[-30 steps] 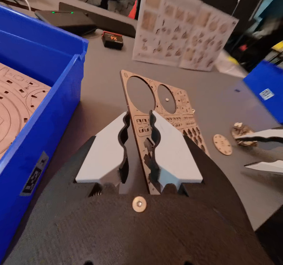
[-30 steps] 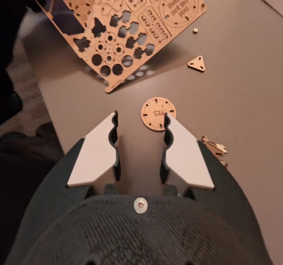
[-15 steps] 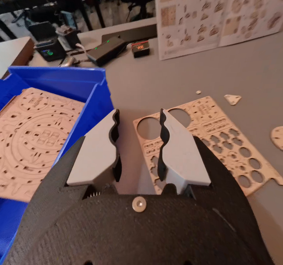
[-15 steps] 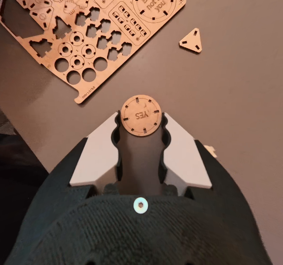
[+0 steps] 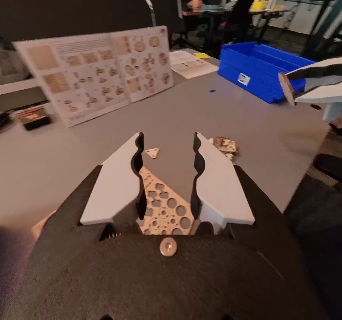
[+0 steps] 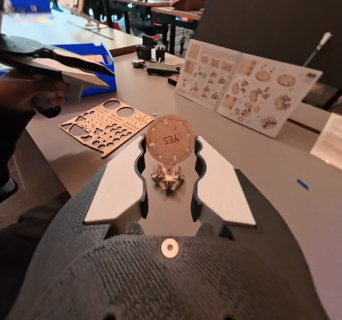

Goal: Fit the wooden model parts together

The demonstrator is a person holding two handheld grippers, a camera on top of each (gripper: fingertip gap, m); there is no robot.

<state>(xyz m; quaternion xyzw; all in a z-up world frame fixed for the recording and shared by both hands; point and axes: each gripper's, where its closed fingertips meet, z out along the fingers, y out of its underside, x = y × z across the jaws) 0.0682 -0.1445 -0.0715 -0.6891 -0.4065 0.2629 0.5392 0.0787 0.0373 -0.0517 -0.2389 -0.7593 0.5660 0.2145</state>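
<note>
the round wooden disc (image 6: 170, 140) is up off the bench, clamped edge to edge between the right gripper (image 6: 169, 138) fingertips, flat face toward that camera with its engraving upside down. that gripper is held level above the grey bench (image 6: 240, 163), and straight under the disc sits a small half-built wooden assembly (image 6: 167, 178) near the bench's near edge. from the left side you can see the same disc edge-on (image 5: 286, 88), pinched at the fingertips, out in front of a blue bin (image 5: 259, 70) at the far right corner. the left gripper (image 5: 168, 135) hovers tilted down over the bench with its jaws spread wide and nothing between them. below its fingers lies the wooden cutout sheet (image 5: 162, 205), flat near the near edge, and a small wooden triangle (image 5: 152, 153) sits just past that. an instruction sheet (image 5: 96, 74) stands propped along the far edge, and another blue bin (image 6: 96, 65) sits toward the left corner.
</note>
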